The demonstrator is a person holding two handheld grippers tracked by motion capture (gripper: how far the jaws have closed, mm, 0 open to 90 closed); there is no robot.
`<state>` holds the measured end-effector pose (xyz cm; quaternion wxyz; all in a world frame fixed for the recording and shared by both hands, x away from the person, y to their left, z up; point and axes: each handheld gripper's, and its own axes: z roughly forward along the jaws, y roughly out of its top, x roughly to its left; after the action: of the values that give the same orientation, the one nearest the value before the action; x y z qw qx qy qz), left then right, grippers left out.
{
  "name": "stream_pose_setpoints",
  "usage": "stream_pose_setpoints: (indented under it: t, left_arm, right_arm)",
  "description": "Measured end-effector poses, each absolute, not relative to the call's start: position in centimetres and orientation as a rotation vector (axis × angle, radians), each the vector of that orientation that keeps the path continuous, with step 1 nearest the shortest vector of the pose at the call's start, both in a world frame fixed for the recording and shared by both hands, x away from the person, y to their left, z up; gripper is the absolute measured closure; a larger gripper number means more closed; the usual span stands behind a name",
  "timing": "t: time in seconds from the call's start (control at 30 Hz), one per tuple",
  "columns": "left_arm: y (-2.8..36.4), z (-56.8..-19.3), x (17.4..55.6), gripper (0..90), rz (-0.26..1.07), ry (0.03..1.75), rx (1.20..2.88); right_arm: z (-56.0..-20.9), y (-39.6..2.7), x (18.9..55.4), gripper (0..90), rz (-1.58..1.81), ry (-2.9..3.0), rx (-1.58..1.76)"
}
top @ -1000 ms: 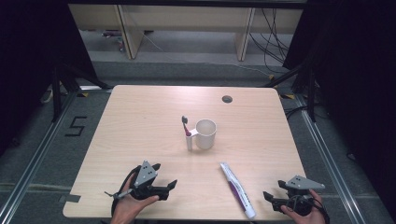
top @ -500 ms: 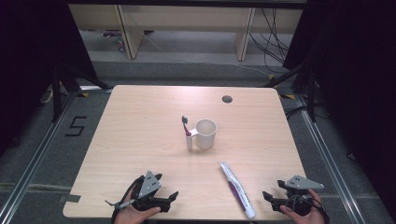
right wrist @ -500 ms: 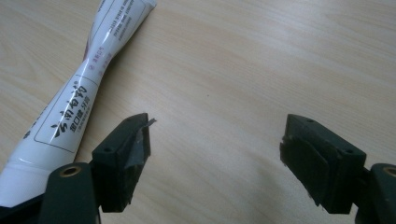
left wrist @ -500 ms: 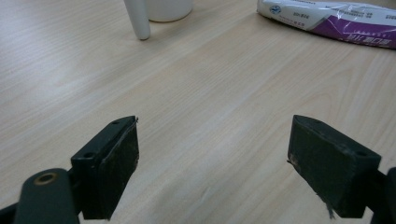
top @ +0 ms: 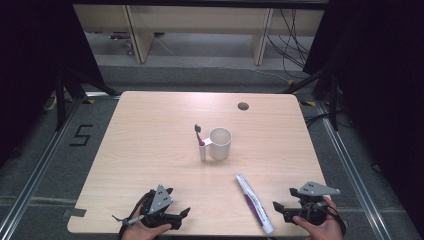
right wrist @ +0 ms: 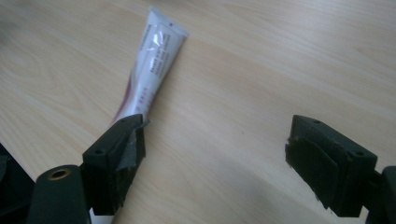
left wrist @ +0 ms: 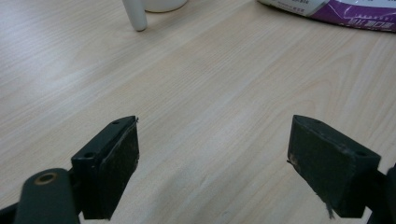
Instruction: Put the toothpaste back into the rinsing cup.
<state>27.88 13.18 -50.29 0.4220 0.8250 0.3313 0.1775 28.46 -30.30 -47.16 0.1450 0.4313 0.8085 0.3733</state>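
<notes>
One table, pale wood grain, rounded corners, a small dark round hole near the far edge. One white mug, cylindrical, near the middle; one toothbrush upright, touching its left side, dark bristle head on top. One toothpaste tube, white and purple, flat crimped end away from the person, lying near the front right. Left gripper low at the front edge, jaws wide, empty, over bare wood. Right gripper at front right, jaws wide, empty, just beside the tube's cap end.
</notes>
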Motion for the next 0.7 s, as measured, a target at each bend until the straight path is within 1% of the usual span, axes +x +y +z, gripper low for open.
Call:
stream_pose_setpoints:
  t: [0.13, 0.2, 0.37, 0.43, 0.5, 0.63, 0.7]
  left_arm:
    - [13.3, -50.4, 27.9, 16.3, 0.455, 0.817, 2.099]
    - [13.2, -50.4, 27.7, 16.4, 0.443, 0.833, 2.073]
    - [13.5, -50.3, 27.7, 16.4, 0.453, 0.838, 2.072]
    - [13.5, -50.4, 27.7, 16.4, 0.450, 0.838, 2.066]
    - [13.5, -50.3, 27.7, 16.4, 0.448, 0.839, 2.074]
    - [13.4, -50.4, 27.7, 16.4, 0.445, 0.830, 2.078]
    - [13.2, -50.4, 27.6, 16.4, 0.436, 0.847, 2.052]
  right_arm:
    - [-46.9, -28.6, 28.7, 22.1, 1.043, 2.390, 1.269]
    - [-47.1, -27.8, 29.1, 22.8, 1.018, 2.416, 1.251]
    - [-47.2, -25.9, 30.0, 26.1, 0.974, 2.490, 1.192]
    - [-47.2, -25.0, 30.0, 28.9, 0.955, 2.522, 1.211]
    - [-47.4, -24.6, 30.5, 30.6, 0.938, 2.552, 1.116]
    - [-47.6, -23.9, 30.8, 32.9, 0.893, 2.596, 1.118]
    - [-47.8, -23.4, 30.8, 34.8, 0.877, 2.601, 1.120]
